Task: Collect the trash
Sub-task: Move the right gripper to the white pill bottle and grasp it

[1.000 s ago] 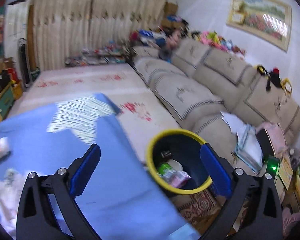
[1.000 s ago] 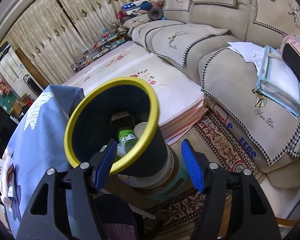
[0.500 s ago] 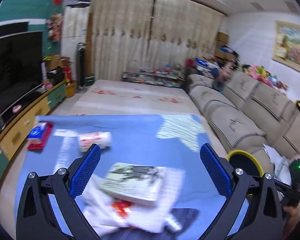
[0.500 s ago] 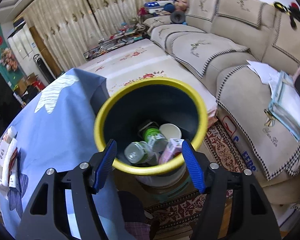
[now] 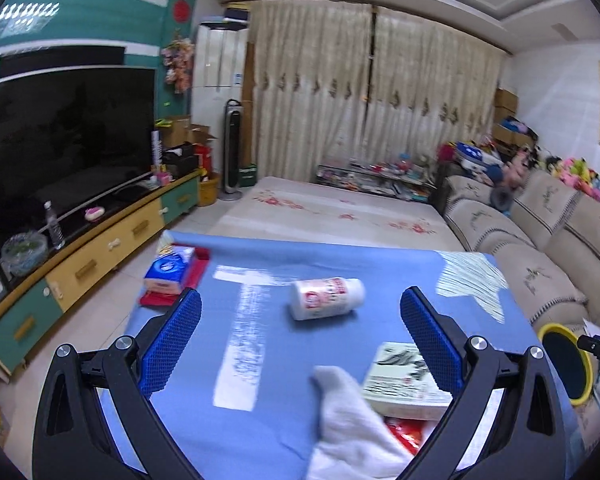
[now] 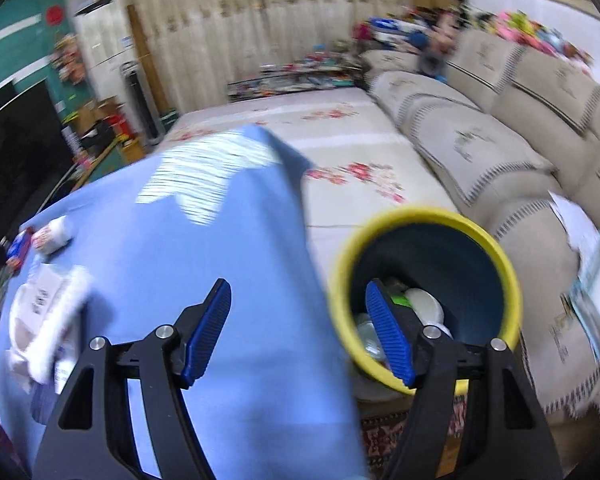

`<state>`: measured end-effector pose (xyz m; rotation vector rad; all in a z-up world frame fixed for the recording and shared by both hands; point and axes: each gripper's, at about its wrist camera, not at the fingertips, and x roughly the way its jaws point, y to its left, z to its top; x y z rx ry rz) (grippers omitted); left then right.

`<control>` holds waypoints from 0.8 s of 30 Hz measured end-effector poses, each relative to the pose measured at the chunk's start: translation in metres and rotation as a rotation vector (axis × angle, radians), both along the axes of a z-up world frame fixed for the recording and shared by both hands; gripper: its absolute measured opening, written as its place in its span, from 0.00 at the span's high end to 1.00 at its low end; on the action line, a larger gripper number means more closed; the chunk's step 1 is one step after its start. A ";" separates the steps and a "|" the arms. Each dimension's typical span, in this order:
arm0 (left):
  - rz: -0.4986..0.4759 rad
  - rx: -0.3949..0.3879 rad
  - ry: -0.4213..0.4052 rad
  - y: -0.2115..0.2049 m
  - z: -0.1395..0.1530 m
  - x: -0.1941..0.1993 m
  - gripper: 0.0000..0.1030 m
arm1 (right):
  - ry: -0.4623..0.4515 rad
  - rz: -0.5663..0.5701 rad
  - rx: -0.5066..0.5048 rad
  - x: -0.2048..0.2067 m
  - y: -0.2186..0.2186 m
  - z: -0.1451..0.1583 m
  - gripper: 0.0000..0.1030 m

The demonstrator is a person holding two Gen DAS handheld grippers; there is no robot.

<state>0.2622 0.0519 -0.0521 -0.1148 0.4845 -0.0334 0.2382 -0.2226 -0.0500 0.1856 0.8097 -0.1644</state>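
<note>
The left gripper (image 5: pixel 300 332) stood spread and empty; the white bottle (image 5: pixel 327 298) lay at its 12 o'clock on the blue cloth (image 5: pixel 228 432). Approach squarely across the barrel. The right gripper (image 6: pixel 298 334), jaws apart and just widened, held nothing; the bin (image 6: pixel 496 248) sat at 2 o'clock.

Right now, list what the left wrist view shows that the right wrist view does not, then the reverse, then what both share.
Only the left wrist view: the left tool, open and empty; the beige box; the water bottle on the TV cabinet.

Only the right wrist view: the right tool, open and empty; the trash inside the yellow-rimmed bin, including a white cup.

Both: the blue tablecloth, the white-and-red bottle lying on its side, the bin, the sofa.
</note>
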 end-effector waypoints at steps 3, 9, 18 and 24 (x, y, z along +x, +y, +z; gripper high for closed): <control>0.024 -0.041 0.013 0.017 -0.005 0.003 0.05 | -0.010 0.122 0.035 0.028 0.034 0.013 0.36; 0.126 -0.056 -0.010 0.041 -0.002 -0.002 0.05 | -0.004 0.383 0.041 0.093 0.127 0.036 0.35; 0.243 -0.129 -0.039 0.075 -0.002 -0.008 0.05 | 0.153 0.595 0.081 0.174 0.241 0.027 0.18; 0.255 -0.156 -0.010 0.083 -0.009 -0.002 0.05 | 0.311 0.628 -0.008 0.227 0.303 0.002 0.13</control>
